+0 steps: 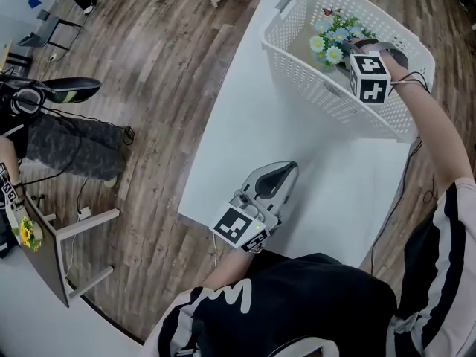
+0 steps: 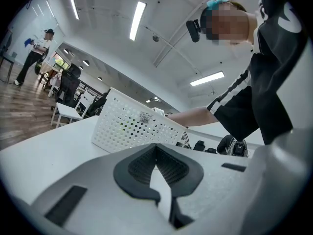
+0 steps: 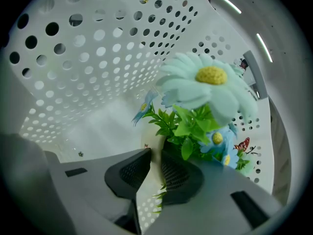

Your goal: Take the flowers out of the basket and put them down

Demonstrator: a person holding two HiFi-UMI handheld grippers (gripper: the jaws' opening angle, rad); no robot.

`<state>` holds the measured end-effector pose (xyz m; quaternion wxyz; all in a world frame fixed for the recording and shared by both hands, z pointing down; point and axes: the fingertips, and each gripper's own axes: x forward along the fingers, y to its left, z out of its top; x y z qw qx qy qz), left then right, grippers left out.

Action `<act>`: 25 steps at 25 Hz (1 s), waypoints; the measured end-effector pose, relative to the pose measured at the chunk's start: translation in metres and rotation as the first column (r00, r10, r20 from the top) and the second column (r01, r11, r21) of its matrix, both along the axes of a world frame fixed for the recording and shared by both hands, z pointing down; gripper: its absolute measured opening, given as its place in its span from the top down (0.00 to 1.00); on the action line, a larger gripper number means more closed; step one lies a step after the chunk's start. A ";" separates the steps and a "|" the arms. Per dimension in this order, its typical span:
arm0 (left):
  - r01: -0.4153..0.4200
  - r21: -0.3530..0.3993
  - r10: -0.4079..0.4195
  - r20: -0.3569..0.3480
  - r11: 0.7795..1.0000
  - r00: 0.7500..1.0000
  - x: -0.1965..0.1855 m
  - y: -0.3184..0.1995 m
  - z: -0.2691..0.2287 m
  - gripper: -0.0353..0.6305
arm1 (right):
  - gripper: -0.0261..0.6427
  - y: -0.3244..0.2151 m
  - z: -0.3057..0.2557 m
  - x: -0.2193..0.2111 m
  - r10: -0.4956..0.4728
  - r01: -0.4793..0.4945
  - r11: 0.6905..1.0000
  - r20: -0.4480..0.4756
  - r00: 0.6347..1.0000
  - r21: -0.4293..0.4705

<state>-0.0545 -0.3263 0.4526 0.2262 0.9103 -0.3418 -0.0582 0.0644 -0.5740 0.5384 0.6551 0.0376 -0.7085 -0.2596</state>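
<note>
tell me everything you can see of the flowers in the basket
The flowers look artificial: pale blue daisy-like blooms with yellow centres above bright green leaves, with a small red butterfly at their side. The bunch stands upright inside the white perforated basket. The right gripper reaches into the basket, and its jaws appear to be nearly together on a pale part at the bunch's base.

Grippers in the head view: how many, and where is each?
2. The left gripper is low over the table's near edge, jaws together. The right gripper is inside the basket, jaws closed on the flowers. None seems hidden.
</note>
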 end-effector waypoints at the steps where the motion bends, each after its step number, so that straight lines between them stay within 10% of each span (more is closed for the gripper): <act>1: 0.000 -0.001 0.000 0.000 1.000 1.000 0.000 0.000 0.000 0.94 | 0.85 0.000 0.000 0.001 -0.004 0.004 1.000 -0.007 1.000 0.001; 25: 0.013 0.032 -0.013 0.007 0.999 1.000 0.001 0.008 -0.017 0.94 | 0.85 0.005 -0.031 0.003 0.005 -0.005 0.999 -0.002 1.000 0.035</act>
